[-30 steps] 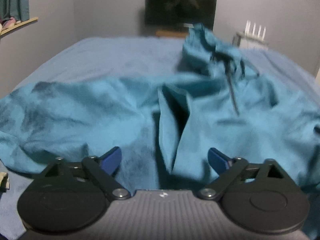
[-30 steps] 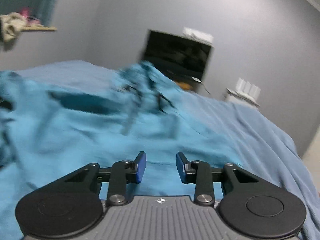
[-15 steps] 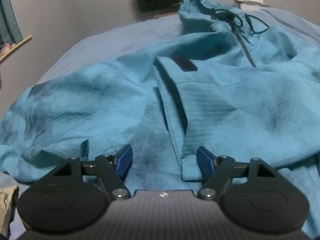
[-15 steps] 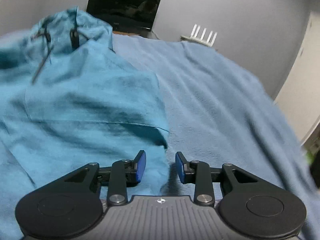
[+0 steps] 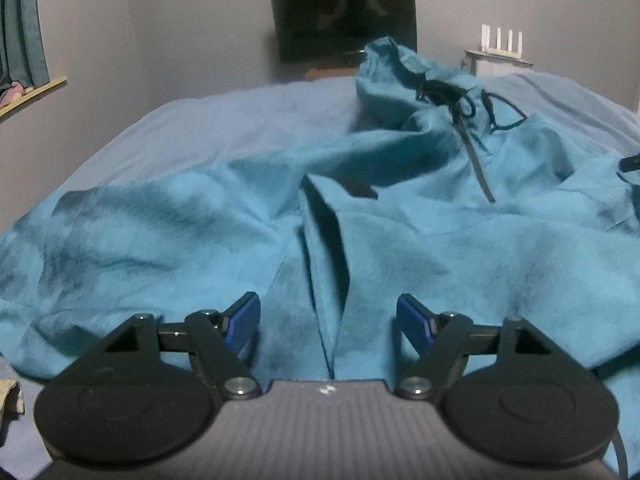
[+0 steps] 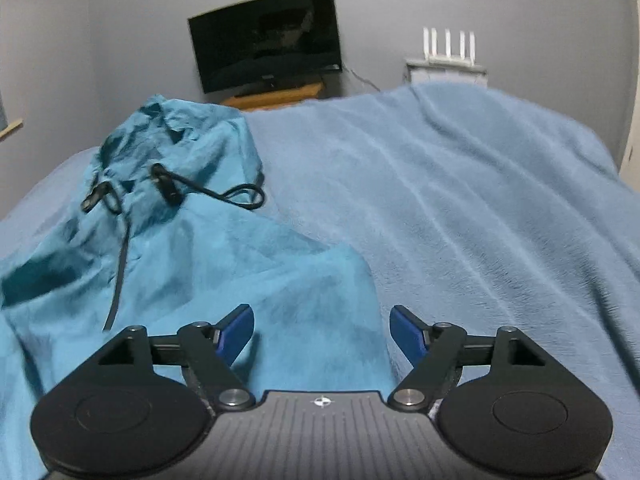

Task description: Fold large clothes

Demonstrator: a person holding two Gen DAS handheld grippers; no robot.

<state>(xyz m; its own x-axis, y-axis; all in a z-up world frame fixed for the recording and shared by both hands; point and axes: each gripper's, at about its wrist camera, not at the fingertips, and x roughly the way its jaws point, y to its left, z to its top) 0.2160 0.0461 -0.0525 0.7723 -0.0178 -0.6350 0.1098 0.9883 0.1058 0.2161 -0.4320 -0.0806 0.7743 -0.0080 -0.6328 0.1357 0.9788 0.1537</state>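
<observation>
- A teal hooded jacket [image 5: 420, 248] lies spread and rumpled across a bed [image 6: 460, 184] covered in a blue blanket, its hood [image 6: 180, 140] bunched toward the far edge, near the dark television [image 6: 266, 50] on the wall.
- The left gripper [image 5: 327, 318] hangs low over the garment with its jaws released and wide, a raised fold of fabric [image 5: 324, 248] running up between them; nothing is grasped.
- The right gripper [image 6: 322, 330] sits at the jacket's right-hand edge, jaws likewise spread and empty, with bare blanket stretching toward the bed's right edge.
- The cloth looks light, thin and limp, likely to sag and slide instead of holding a crease; a black drawstring [image 6: 224, 192] and a front zipper [image 5: 476, 164] could snag or trail.
- The hem corners and seam lines appear the soundest places to take hold, each gripper pinching a doubled edge.
- No brand, label or legible writing shows on the jacket; a dark patch near the fold is too blurred to read.
</observation>
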